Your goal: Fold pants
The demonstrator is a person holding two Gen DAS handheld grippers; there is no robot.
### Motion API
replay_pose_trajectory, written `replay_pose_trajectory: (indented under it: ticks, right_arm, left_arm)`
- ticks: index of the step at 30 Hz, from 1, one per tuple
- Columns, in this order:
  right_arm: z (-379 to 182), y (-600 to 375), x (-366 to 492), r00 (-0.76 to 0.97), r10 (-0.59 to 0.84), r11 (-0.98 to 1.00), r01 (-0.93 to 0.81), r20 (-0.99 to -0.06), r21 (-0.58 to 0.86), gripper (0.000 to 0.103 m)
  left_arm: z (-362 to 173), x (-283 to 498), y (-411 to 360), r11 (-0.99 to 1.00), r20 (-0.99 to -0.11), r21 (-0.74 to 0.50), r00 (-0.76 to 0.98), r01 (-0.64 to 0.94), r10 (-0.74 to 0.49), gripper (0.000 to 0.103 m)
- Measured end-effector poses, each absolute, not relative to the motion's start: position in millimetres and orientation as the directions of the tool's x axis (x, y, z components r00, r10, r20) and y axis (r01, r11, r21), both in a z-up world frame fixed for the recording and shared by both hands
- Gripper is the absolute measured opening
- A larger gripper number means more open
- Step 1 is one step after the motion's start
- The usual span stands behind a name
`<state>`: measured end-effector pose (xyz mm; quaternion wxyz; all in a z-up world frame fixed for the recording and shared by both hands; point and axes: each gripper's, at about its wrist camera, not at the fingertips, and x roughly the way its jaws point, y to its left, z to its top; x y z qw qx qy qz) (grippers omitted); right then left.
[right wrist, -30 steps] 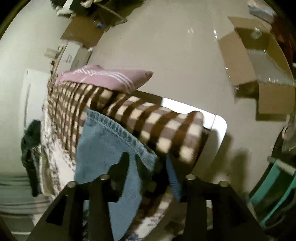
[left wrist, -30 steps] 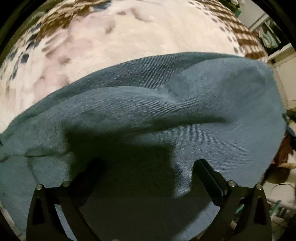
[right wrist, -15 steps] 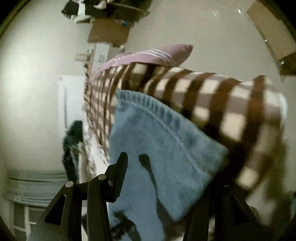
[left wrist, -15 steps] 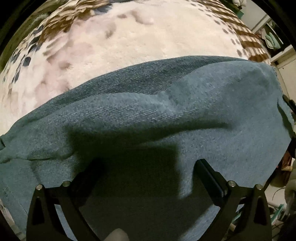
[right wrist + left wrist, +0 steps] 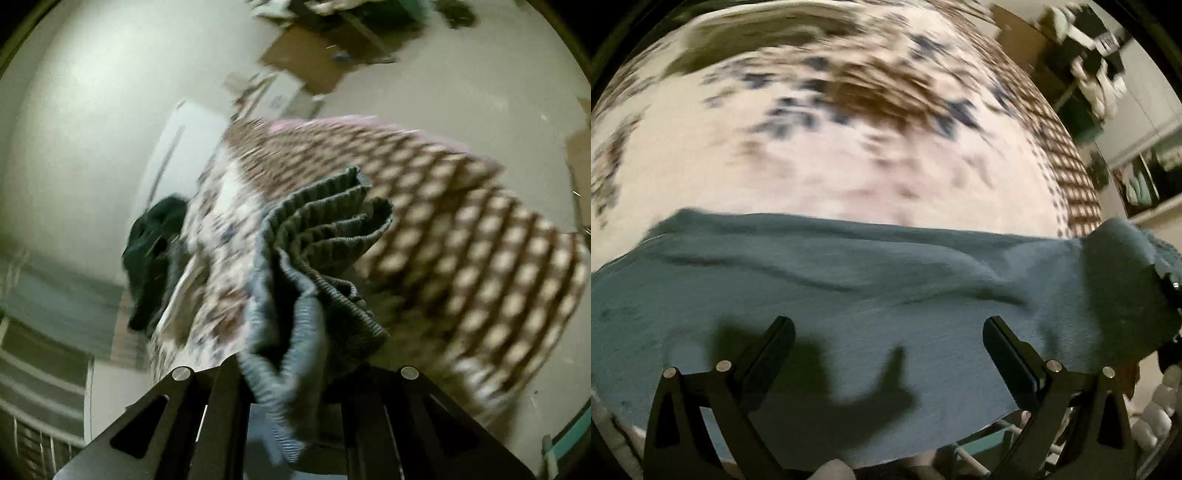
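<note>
The blue denim pants (image 5: pixel 871 295) lie across the patterned bed blanket (image 5: pixel 849 147), filling the lower half of the left wrist view. My left gripper (image 5: pixel 886 332) is open, its two black fingers spread wide just above the denim, holding nothing. In the right wrist view, my right gripper (image 5: pixel 291 365) is shut on a bunched, pleated end of the pants (image 5: pixel 317 251), lifted above the bed; its fingertips are hidden by the fabric. That lifted end also shows at the right edge of the left wrist view (image 5: pixel 1123 258).
A brown-and-cream checked blanket (image 5: pixel 461 240) covers the bed's far side. A dark garment (image 5: pixel 155 251) lies at the bed's left edge. Cardboard boxes (image 5: pixel 314 59) sit on the floor. Shelves with items (image 5: pixel 1108 55) stand at the right.
My right gripper has closed on the pants' end and lifted it, bunching the fabric. My left gripper has pulled back and stays open over the denim. Both views are motion-blurred.
</note>
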<state>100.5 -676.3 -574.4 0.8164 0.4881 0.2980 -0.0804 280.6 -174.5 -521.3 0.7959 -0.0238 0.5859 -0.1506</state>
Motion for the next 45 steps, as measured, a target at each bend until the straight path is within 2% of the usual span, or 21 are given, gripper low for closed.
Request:
replay_pose_trajectory:
  ticks: [3, 7, 13, 18, 21, 22, 23, 24, 25, 26, 31, 33, 35, 37, 38, 39, 40, 42, 45]
  right_arm:
    - [-553, -616, 127, 0.795, 0.241, 0.578, 0.343, -0.556, 0.74, 0.008]
    - [-558, -538, 158, 0.739, 0.336, 0.639, 0.277, -0.585, 0.717, 0.008]
    - [-608, -414, 195, 0.59, 0.468, 0.706, 0.198, -0.657, 0.68, 0.008]
    - [-662, -310, 215, 0.434, 0.477, 0.82, 0.093, -0.764, 0.565, 0.009]
    - [-702, -277, 228, 0.266, 0.436, 0.873, 0.108, -0.86, 0.476, 0.022]
    - [-707, -275, 229, 0.235, 0.448, 0.87, 0.111, -0.863, 0.481, 0.033]
    - [-707, -276, 226, 0.214, 0.494, 0.843, 0.117, -0.843, 0.524, 0.057]
    - [-701, -283, 221, 0.225, 0.549, 0.801, 0.132, -0.805, 0.583, 0.071]
    - [-692, -292, 216, 0.25, 0.575, 0.773, 0.144, -0.779, 0.618, 0.096]
    - [-682, -302, 210, 0.273, 0.572, 0.769, 0.149, -0.773, 0.622, 0.1]
    - [-655, -354, 188, 0.302, 0.357, 0.88, 0.21, -0.884, 0.427, 0.1]
    - [-654, -372, 185, 0.28, 0.253, 0.916, 0.239, -0.926, 0.323, 0.1]
    - [-653, -391, 189, 0.269, 0.21, 0.918, 0.277, -0.94, 0.285, 0.1]
    - [-657, -406, 192, 0.259, 0.18, 0.915, 0.31, -0.949, 0.259, 0.1]
    - [-656, -411, 194, 0.254, 0.163, 0.913, 0.326, -0.953, 0.243, 0.1]
    - [-659, -416, 190, 0.244, 0.143, 0.912, 0.343, -0.959, 0.223, 0.1]
    - [-661, -420, 190, 0.24, 0.142, 0.908, 0.353, -0.96, 0.223, 0.1]
    - [-659, -426, 188, 0.235, 0.123, 0.905, 0.373, -0.964, 0.206, 0.1]
    - [-661, -430, 186, 0.224, 0.12, 0.903, 0.38, -0.967, 0.2, 0.099]
  left_arm:
    - [-515, 267, -130, 0.963, -0.919, -0.225, 0.295, 0.151, -0.261, 0.103]
    - [-509, 256, -67, 0.971, -0.916, -0.224, 0.324, 0.078, -0.238, 0.103]
    - [-516, 245, 24, 0.975, -0.923, -0.22, 0.331, -0.039, -0.195, 0.103]
    - [-533, 238, 76, 0.966, -0.931, -0.219, 0.324, -0.137, -0.166, 0.103]
    - [-540, 238, 93, 0.959, -0.933, -0.231, 0.316, -0.164, -0.171, 0.103]
    - [-541, 239, 96, 0.957, -0.932, -0.238, 0.318, -0.167, -0.176, 0.103]
    - [-542, 242, 97, 0.954, -0.927, -0.252, 0.323, -0.164, -0.189, 0.103]
    - [-542, 244, 96, 0.95, -0.921, -0.269, 0.329, -0.158, -0.206, 0.103]
    - [-541, 247, 92, 0.946, -0.913, -0.29, 0.34, -0.146, -0.227, 0.103]
    - [-541, 249, 89, 0.944, -0.908, -0.3, 0.343, -0.136, -0.239, 0.103]
    - [-551, 266, 52, 0.911, -0.875, -0.403, 0.328, -0.083, -0.357, 0.103]
    - [-562, 273, 36, 0.918, -0.885, -0.39, 0.303, -0.069, -0.353, 0.103]
    - [-580, 284, 14, 0.931, -0.9, -0.363, 0.273, -0.039, -0.34, 0.103]
    - [-590, 291, 0, 0.937, -0.9, -0.349, 0.278, 0.007, -0.337, 0.088]
    - [-590, 291, -5, 0.942, -0.896, -0.333, 0.298, 0.038, -0.329, 0.053]
    - [-587, 289, -8, 0.951, -0.896, -0.303, 0.321, 0.069, -0.308, 0.024]
    - [-586, 288, -8, 0.945, -0.888, -0.317, 0.323, 0.086, -0.327, 0.024]
    - [-580, 280, 4, 0.924, -0.864, -0.371, 0.328, 0.096, -0.381, 0.015]
    - [-583, 275, 21, 0.919, -0.865, -0.386, 0.314, 0.082, -0.391, 0.015]
